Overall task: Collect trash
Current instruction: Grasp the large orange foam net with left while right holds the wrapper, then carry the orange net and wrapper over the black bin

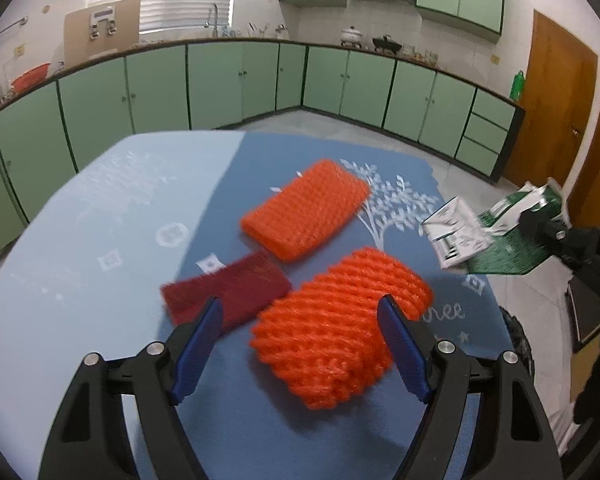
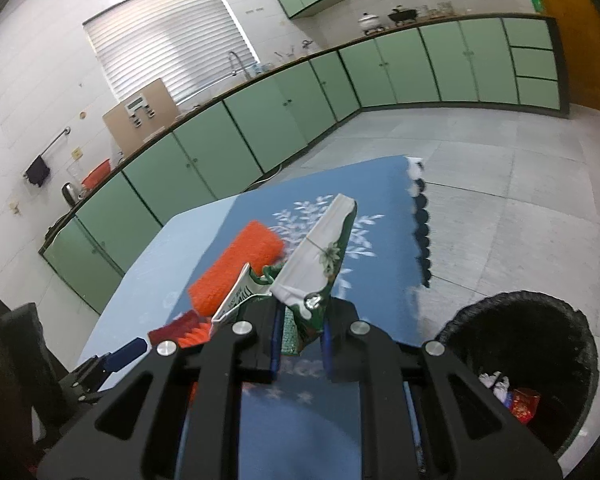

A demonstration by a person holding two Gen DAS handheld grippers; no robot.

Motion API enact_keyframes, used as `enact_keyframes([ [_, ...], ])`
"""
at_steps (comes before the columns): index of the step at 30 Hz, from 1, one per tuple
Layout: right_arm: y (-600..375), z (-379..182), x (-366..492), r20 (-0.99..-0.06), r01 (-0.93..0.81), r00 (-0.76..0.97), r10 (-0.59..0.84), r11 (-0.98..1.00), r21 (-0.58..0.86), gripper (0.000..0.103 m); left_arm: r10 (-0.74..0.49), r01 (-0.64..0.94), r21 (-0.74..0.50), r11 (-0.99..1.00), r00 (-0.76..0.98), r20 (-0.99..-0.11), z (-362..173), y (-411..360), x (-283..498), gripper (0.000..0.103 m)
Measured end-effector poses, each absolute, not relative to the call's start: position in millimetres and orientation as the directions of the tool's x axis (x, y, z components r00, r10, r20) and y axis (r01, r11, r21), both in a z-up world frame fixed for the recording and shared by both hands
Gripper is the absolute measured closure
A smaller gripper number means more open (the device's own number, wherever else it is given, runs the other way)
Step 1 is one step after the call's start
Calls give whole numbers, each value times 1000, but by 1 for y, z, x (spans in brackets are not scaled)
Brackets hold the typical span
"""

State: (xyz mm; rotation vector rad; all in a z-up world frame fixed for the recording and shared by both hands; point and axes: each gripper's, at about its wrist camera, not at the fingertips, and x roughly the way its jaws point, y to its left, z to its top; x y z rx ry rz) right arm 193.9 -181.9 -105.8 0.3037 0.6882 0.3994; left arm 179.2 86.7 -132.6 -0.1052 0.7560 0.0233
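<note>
My left gripper is open, its jaws on either side of the near orange foam net on the blue tablecloth. A second orange foam net lies farther back and a dark red net lies to the left. My right gripper is shut on a crushed green-and-white carton, held above the table's right side; the carton also shows in the left wrist view. A black trash bin with some trash inside stands on the floor to the right of the table.
Green kitchen cabinets run along the far walls, with a sink and pots on the counter. A wooden door is at the right. Grey tiled floor surrounds the table.
</note>
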Motion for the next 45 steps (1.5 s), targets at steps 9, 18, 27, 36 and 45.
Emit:
enact_keyframes([
  [9,-212,-121,181,-569,-203,705,423,890,409,89,-76,-59,-163,985,697,-713,-145,78,191,39],
  [18,-223,-124,173,-564,-186,712,419,887,423,89,-118,-52,-217,975,704,-700,-141,71,181,61],
  [27,-233,-110,159,-549,-188,739,391,901,390,89,-129,-8,-200,980,738,-662,-119,54,170,63],
  [36,-259,-86,136,-529,-179,779,337,928,327,89,-163,73,-167,983,765,-623,-88,18,155,63],
  [45,-299,-85,116,-537,-118,799,271,946,301,89,-229,168,-157,973,767,-599,-73,-23,147,63],
])
